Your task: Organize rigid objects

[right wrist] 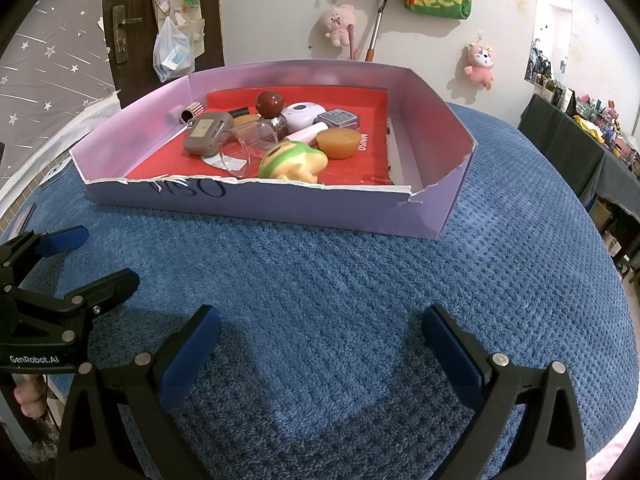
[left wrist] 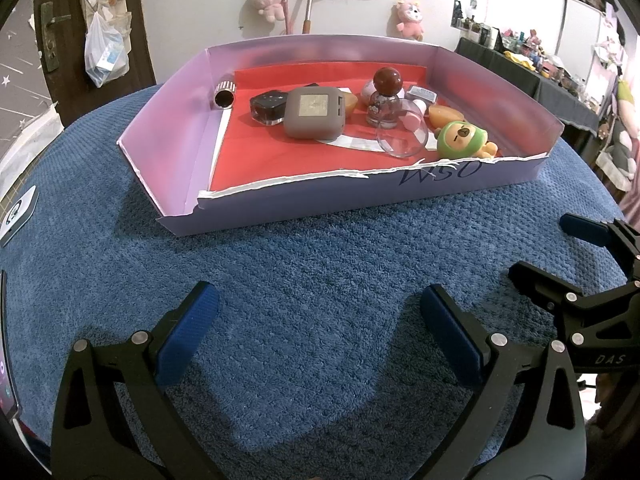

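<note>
Left claw (left wrist: 316,328): jaws spread wide, nothing between the blue pads, hovering low over the blue towel (left wrist: 300,280) that covers the tabletop. Right claw (right wrist: 320,336): likewise wide open and empty, positioned just beside the left claw at about the same depth; each claw appears at the edge of the other's view. No loose object lies on the towel between either claw and the box ahead. Directly forward of both claws stands a shallow lavender cardboard box (left wrist: 280,204) with a torn near wall and a red liner. Inside it, well ahead of the claws, the rigid objects sit clustered: a grey square case (left wrist: 314,112), a dark glass jar (left wrist: 269,109) to its left, a glittery tube (left wrist: 225,94) by the far-left wall, a perfume bottle with a round red cap (left wrist: 386,98), a clear plastic cup (left wrist: 402,130) lying on its side, a green-hooded bear figure (left wrist: 464,138) closest to the near wall, and an amber soap-like piece (right wrist: 338,142) beside it. Assessment: collection appears complete or nearly so, since everything visible is already in the box; the contents are jumbled and overlapping, so tidy arrangement within the box may remain. A phone-like item (left wrist: 18,212) lies far left of the left claw, probably not part of the task.
</note>
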The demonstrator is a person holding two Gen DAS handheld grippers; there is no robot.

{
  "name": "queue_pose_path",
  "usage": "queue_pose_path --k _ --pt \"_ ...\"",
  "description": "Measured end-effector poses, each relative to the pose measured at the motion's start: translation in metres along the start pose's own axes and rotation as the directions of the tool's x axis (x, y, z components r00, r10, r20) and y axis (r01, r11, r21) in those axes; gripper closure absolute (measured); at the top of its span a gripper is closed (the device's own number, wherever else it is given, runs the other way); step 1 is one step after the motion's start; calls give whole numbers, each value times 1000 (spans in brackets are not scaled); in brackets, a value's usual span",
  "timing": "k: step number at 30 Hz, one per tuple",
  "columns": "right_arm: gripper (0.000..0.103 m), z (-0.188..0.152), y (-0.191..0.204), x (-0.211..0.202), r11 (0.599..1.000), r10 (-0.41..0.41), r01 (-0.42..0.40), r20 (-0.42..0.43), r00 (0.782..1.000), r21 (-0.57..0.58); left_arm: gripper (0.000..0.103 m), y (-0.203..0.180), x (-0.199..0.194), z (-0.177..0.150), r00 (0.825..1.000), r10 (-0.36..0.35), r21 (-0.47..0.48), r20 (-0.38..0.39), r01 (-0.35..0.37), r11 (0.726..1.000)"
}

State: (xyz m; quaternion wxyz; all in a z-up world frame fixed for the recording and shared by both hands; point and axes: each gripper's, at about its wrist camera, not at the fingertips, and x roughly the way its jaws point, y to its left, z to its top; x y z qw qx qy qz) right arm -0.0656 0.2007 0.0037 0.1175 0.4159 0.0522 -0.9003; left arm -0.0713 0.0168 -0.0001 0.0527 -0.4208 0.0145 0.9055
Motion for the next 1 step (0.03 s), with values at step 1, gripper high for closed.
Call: queue_pose_path --k 1 --pt "0 0 0 0 1000 0 0 0 1000 0 0 0 0 0 1000 0 1 0 0 1000"
